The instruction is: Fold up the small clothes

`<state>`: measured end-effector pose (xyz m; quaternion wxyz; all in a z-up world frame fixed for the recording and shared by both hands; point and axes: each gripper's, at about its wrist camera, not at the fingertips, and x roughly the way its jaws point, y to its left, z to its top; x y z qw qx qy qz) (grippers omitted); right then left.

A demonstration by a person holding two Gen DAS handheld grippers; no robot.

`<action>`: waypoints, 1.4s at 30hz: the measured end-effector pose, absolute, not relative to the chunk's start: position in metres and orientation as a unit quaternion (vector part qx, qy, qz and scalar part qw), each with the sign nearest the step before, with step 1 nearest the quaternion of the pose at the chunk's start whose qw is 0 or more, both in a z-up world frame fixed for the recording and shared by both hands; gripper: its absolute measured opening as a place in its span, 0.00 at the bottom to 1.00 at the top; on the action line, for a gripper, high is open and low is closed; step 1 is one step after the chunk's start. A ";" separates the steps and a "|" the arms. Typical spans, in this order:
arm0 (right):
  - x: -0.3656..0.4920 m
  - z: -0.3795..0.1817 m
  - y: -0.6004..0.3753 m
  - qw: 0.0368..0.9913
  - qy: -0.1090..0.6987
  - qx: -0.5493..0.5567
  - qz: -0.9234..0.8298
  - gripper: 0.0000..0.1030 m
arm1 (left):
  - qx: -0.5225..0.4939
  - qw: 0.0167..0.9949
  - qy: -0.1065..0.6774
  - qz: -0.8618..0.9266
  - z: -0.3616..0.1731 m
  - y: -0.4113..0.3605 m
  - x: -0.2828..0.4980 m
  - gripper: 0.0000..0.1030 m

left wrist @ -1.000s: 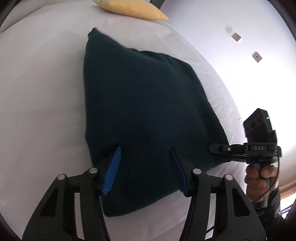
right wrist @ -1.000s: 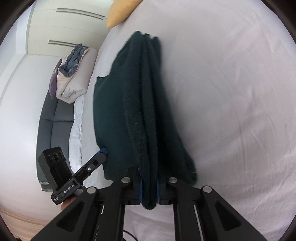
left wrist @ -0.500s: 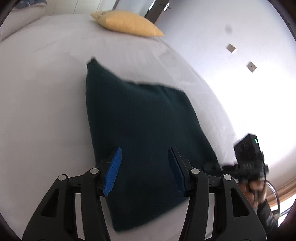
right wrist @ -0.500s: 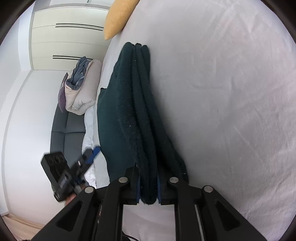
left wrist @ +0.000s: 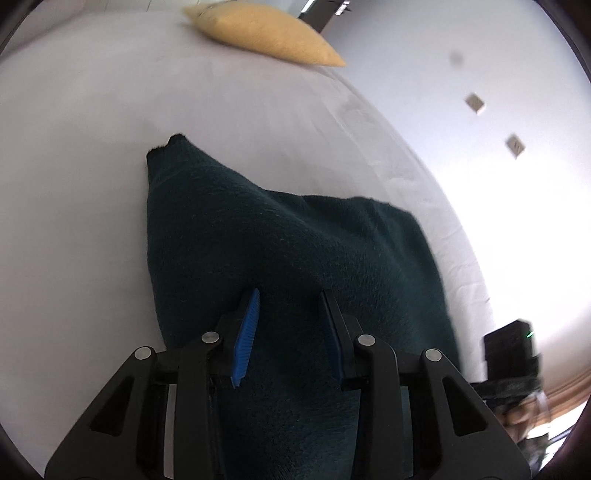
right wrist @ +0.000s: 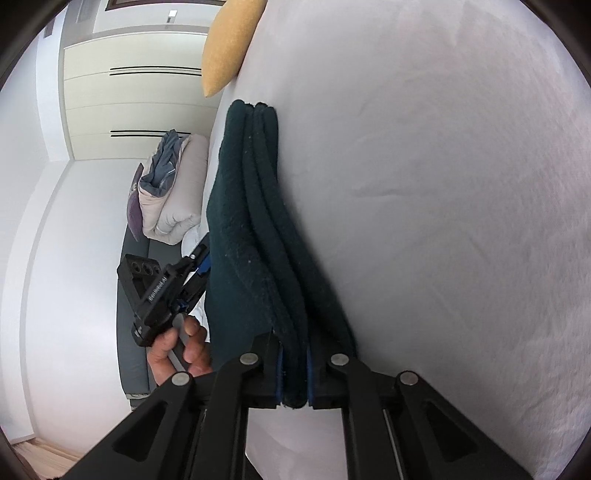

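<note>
— How far along was the fold at that point?

— Well on, I'd judge. The dark green garment (right wrist: 258, 236) already lay in several stacked layers on the white bed (right wrist: 443, 184), their edges showing side by side in the right wrist view.

— And the two tools?

— The right hand-held gripper (right wrist: 294, 380) was clamped tight on the near corner of that layered edge, lifting it a little off the sheet. The left hand-held gripper (left wrist: 290, 332) had its jaws just closing in; a raised ridge of the cloth (left wrist: 295, 258) stood between the blue pads (left wrist: 245, 332), but they did not seem to press on it yet.

— So what was left?

— Probably taking hold on the left side, then one more fold or a tidy laying-down. The yellow pillow (left wrist: 266, 33) sat well apart at the far end of the bed, out of the way.
</note>
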<state>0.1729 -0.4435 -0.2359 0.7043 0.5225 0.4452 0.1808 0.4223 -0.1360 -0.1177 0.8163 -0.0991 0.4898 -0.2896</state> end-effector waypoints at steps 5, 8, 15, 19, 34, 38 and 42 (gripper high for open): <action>0.170 -0.235 -0.447 0.700 0.442 0.529 0.186 0.07 | -0.091 0.820 0.488 -0.286 -0.105 -0.131 0.401 0.31; 0.171 -0.232 -0.441 0.701 0.440 0.531 0.185 0.08 | -0.063 0.828 0.475 -0.290 -0.099 -0.134 0.372 0.31; 0.146 -0.223 -0.440 0.717 0.435 0.515 0.175 0.15 | -0.015 0.843 0.450 -0.293 -0.099 -0.127 0.318 0.32; 0.132 -0.200 -0.453 0.745 0.432 0.489 0.142 0.38 | -0.023 0.842 0.448 -0.301 -0.099 -0.121 0.313 0.32; 0.223 -0.150 -0.441 0.766 0.397 0.471 0.183 0.48 | -0.266 0.705 0.482 -0.448 -0.121 -0.079 0.338 0.18; 0.264 -0.147 -0.439 0.770 0.412 0.458 0.168 0.65 | -0.310 0.683 0.503 -0.429 -0.145 -0.079 0.380 0.18; 0.294 -0.159 -0.431 0.770 0.455 0.425 0.139 0.68 | -0.328 0.682 0.496 -0.425 -0.154 -0.074 0.380 0.19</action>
